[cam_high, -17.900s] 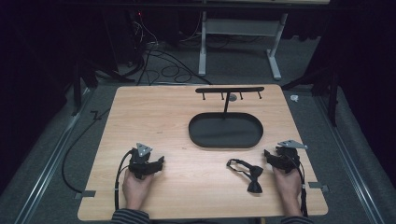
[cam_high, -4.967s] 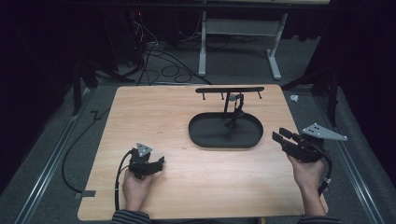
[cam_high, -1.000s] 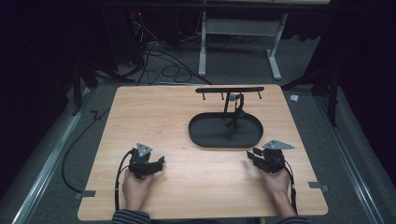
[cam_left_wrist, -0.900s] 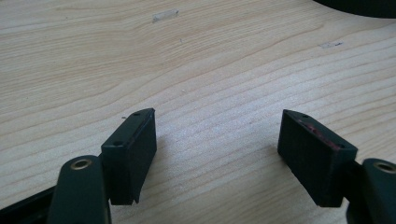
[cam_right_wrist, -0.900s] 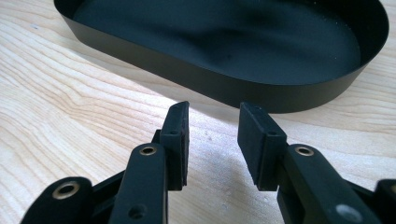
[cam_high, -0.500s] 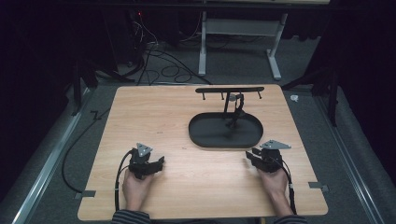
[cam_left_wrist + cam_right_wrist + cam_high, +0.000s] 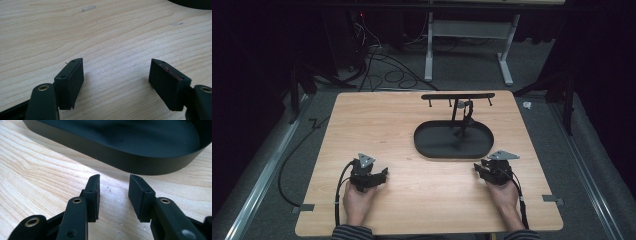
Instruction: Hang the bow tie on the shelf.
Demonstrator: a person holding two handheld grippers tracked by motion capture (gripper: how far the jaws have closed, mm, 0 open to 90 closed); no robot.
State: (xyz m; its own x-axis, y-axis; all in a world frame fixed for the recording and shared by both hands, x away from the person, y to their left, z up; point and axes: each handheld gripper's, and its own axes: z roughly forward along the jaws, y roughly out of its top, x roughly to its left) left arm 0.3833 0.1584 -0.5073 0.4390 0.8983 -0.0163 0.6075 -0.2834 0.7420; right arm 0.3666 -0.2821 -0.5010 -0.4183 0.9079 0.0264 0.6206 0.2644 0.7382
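The strap point(image 7: 468, 116) hangs on the stand point(image 7: 457, 96) over the tray point(image 7: 427, 147), ahead of the right claw point(image 7: 479, 169) (nearer, empty, part open); left claw point(image 7: 382, 175) released, on the bench point(image 7: 377, 125).

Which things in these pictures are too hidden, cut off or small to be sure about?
- High view: the dark item hanging on the stand is too small to identify.
- Right gripper view: the black tray is cut off by the top edge.
- Left gripper view: tray corner cut off by the frame edge.
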